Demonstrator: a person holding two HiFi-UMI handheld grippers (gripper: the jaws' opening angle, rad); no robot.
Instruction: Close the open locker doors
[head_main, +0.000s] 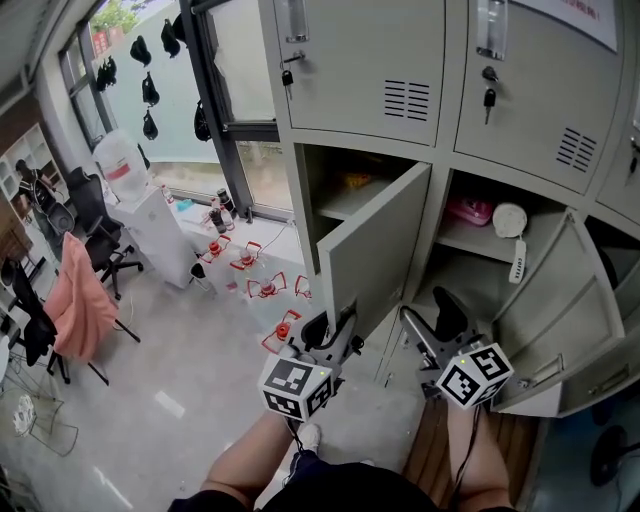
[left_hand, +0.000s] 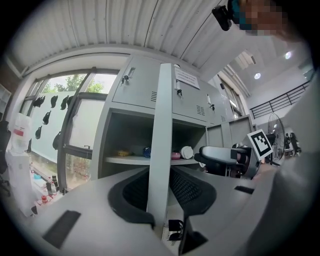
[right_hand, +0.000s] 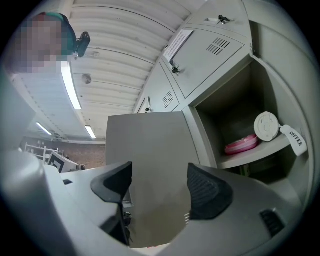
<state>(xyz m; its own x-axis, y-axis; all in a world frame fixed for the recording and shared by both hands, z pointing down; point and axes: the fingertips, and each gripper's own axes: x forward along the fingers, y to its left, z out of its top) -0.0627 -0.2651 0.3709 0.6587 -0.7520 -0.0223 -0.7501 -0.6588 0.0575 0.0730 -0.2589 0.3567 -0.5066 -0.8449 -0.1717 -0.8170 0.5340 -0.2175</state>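
Observation:
The grey lockers have open lower doors. The left open door (head_main: 375, 245) swings out toward me, and my left gripper (head_main: 335, 328) is shut on its free edge. In the left gripper view that door edge (left_hand: 162, 130) stands upright between the two pads, where the left gripper (left_hand: 162, 192) clamps it low down. My right gripper (head_main: 432, 318) is open, just right of this door. In the right gripper view the door's outer face (right_hand: 150, 160) fills the gap of the right gripper (right_hand: 160, 187); contact cannot be told. A second open door (head_main: 550, 310) hangs to the right.
A pink box (right_hand: 241, 145) and a white round lid (right_hand: 266, 125) sit on the shelf of the right compartment. The upper lockers (head_main: 370, 70) are closed, with keys in them. Left on the floor are a water dispenser (head_main: 140, 200), office chairs (head_main: 85, 290) and small red items (head_main: 265, 285).

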